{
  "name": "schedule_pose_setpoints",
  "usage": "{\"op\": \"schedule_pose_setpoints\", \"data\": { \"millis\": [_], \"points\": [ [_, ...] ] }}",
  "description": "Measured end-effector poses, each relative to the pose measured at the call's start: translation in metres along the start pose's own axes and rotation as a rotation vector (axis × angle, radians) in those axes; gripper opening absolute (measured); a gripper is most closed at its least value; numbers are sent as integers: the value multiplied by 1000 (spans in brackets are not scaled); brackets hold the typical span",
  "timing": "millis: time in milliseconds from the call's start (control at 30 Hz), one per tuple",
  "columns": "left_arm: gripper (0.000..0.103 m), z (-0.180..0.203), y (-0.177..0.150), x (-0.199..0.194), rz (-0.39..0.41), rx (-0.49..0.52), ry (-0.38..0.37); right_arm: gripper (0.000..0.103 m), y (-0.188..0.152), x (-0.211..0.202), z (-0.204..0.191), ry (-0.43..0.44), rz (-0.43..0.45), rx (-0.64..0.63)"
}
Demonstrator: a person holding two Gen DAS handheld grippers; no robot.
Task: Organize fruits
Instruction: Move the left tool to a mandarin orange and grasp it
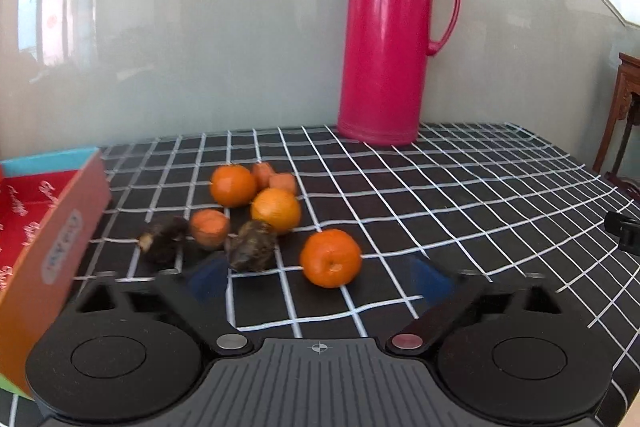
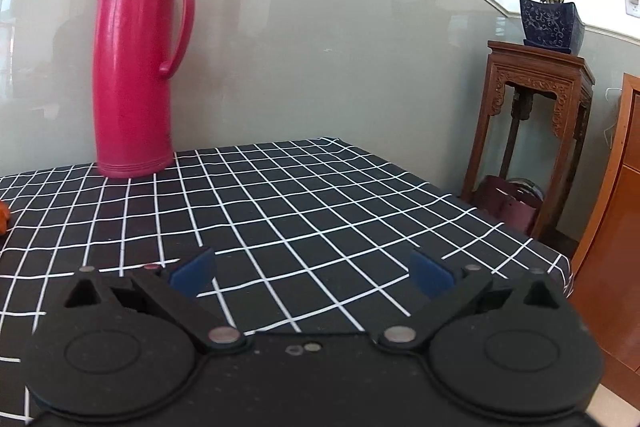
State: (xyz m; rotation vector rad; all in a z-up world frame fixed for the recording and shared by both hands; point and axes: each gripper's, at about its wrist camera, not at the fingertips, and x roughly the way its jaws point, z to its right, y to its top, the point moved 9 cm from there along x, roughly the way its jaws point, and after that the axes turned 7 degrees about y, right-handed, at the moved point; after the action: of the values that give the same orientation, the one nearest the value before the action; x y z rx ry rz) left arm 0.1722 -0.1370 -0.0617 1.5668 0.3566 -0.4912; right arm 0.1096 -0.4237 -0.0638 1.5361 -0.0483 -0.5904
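Note:
In the left wrist view, three tangerines lie on the black checked tablecloth (image 1: 460,195): one nearest (image 1: 330,258), one in the middle (image 1: 276,209), one behind (image 1: 233,185). Carrot chunks (image 1: 209,227) (image 1: 273,177) and two dark brown roots (image 1: 252,246) (image 1: 163,237) lie among them. My left gripper (image 1: 320,277) is open, its blue pads either side of the nearest tangerine, just short of it. An orange box with a red inside (image 1: 48,227) stands at the left. My right gripper (image 2: 312,273) is open and empty over bare cloth; an orange edge (image 2: 3,217) shows far left.
A tall pink thermos (image 1: 394,27) stands at the back by the glossy wall, also in the right wrist view (image 2: 136,67). Right of the table's edge are a carved wooden stand (image 2: 532,131) with a potted plant (image 2: 550,15) and a wooden cabinet (image 2: 616,227).

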Motion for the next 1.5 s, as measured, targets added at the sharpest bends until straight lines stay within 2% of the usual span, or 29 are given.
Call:
{"op": "schedule_pose_setpoints", "data": {
  "millis": [200,333,467,633,700,733,900,1200,1500],
  "points": [
    [84,6,-1,17,-57,-55,-28,103,-1,5,8,-17,-3,11],
    [78,7,2,23,-64,-50,6,103,-1,7,9,-18,-7,24],
    [64,17,1,30,-72,-7,35,103,0,8,4,-12,-3,15],
    [56,17,-1,40,-97,6,76,103,2,13,5,-12,-5,33],
    [42,17,-3,44,-112,0,69,103,2,16,6,-19,-8,41],
    [41,18,-4,46,-115,-1,69,103,2,16,7,-23,-9,45],
    [40,20,-3,45,-109,0,58,103,0,17,8,-29,-15,53],
    [40,15,3,16,-54,14,30,103,-1,16,0,-22,-33,51],
    [40,-22,15,-17,5,9,63,103,5,10,-44,47,-27,3]
  ]
}}
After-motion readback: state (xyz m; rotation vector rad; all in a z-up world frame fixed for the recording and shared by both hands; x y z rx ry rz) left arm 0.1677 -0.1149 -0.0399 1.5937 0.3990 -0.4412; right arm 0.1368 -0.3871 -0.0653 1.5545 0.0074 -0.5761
